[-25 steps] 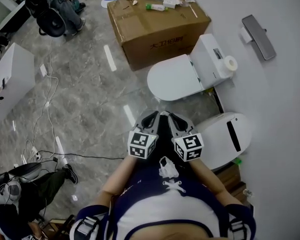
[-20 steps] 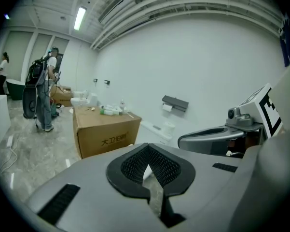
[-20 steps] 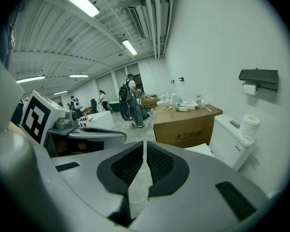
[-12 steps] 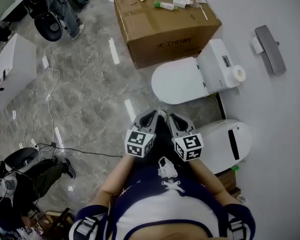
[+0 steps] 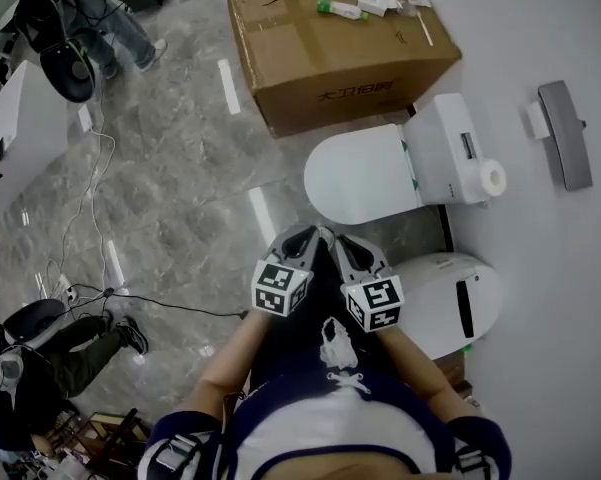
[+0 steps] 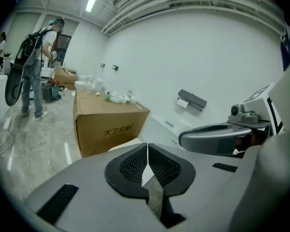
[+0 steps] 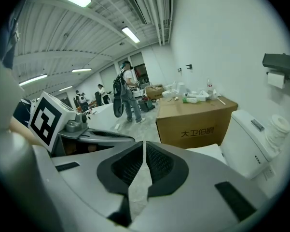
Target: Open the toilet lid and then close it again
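A white toilet stands against the wall with its lid (image 5: 365, 176) down and its tank (image 5: 450, 148) behind it. My left gripper (image 5: 302, 233) and right gripper (image 5: 335, 238) are held side by side in front of me, a short way before the lid's front edge and touching nothing. Both are shut and empty. In the left gripper view the shut left gripper (image 6: 147, 146) hides most of the lid. Past the shut right gripper (image 7: 145, 146), the right gripper view shows the lid (image 7: 205, 151) and tank (image 7: 248, 139).
A cardboard box (image 5: 340, 43) with small items on top stands beside the toilet. A rounded white bin (image 5: 450, 303) sits at my right. A paper roll (image 5: 492, 180) lies on the tank. Cables (image 5: 90, 218) cross the floor; a person with a backpack (image 5: 70, 28) stands far left.
The toilet and box have slid down the head view, closer to both grippers, which moved forward together and a little lower. Both stayed shut.
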Motion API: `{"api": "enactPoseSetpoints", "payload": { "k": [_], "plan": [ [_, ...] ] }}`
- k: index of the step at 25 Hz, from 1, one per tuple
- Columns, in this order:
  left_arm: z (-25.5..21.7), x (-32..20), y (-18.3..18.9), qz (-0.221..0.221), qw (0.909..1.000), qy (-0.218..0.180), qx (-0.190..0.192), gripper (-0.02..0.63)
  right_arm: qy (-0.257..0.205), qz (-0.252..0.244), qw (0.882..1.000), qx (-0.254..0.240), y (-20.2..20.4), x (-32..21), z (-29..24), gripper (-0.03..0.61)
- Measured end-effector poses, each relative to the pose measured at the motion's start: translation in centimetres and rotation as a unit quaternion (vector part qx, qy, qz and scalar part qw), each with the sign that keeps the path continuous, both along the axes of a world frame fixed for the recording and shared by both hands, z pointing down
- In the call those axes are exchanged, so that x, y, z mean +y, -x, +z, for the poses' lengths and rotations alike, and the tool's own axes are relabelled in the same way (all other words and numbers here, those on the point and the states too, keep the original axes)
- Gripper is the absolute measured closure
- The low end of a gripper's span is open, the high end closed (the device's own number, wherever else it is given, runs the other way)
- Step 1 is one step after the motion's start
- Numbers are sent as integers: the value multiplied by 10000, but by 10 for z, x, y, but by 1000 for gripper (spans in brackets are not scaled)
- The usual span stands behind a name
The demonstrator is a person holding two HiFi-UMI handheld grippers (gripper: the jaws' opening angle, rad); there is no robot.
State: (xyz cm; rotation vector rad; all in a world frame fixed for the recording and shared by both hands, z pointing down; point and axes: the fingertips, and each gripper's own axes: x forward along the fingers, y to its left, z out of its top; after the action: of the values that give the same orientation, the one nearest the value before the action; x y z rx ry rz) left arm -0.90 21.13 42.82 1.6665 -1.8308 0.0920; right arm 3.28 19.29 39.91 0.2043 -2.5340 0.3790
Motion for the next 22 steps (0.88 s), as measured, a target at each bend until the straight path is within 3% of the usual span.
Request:
{"api": "enactPoseSetpoints", "payload": {
  "k": [11,22],
  "plan": [
    [75,-41,46,-179,9977,428,496,597,128,-218,9989,398,28,-35,52,569],
    [146,-51,44,-153,9930,830,822,543,235,-258,9981,509,50,-38,97,569]
  ]
}}
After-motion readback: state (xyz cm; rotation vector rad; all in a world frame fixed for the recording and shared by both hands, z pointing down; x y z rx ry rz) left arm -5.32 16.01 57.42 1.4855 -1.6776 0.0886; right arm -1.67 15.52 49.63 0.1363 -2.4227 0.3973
